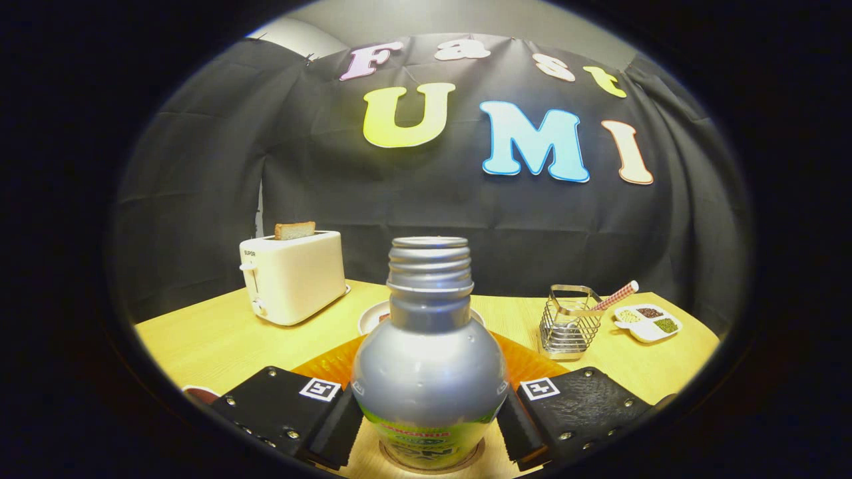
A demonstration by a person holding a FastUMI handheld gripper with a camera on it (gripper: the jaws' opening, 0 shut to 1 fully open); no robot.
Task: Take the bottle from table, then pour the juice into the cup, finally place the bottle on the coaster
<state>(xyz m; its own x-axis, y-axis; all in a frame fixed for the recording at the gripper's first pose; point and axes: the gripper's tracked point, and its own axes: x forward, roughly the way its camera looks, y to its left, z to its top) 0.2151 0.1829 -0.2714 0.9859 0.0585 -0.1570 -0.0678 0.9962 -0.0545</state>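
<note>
The tongs [429,416] point level across the surface [219,339], both fingers pressed against the upright bottle [429,372], which stands on a round coaster [432,464].

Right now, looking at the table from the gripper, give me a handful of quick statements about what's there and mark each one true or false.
1. The bottle stands upright between the fingers of the gripper. True.
2. The bottle has its cap screwed on. False: the threaded neck is bare and open.
3. A slice of bread sticks up out of the toaster. True.
4. The wire basket sits right next to the toaster. False: it is far across the table, beside the small divided dish.
5. The bottle rests on a round coaster. True.
</note>
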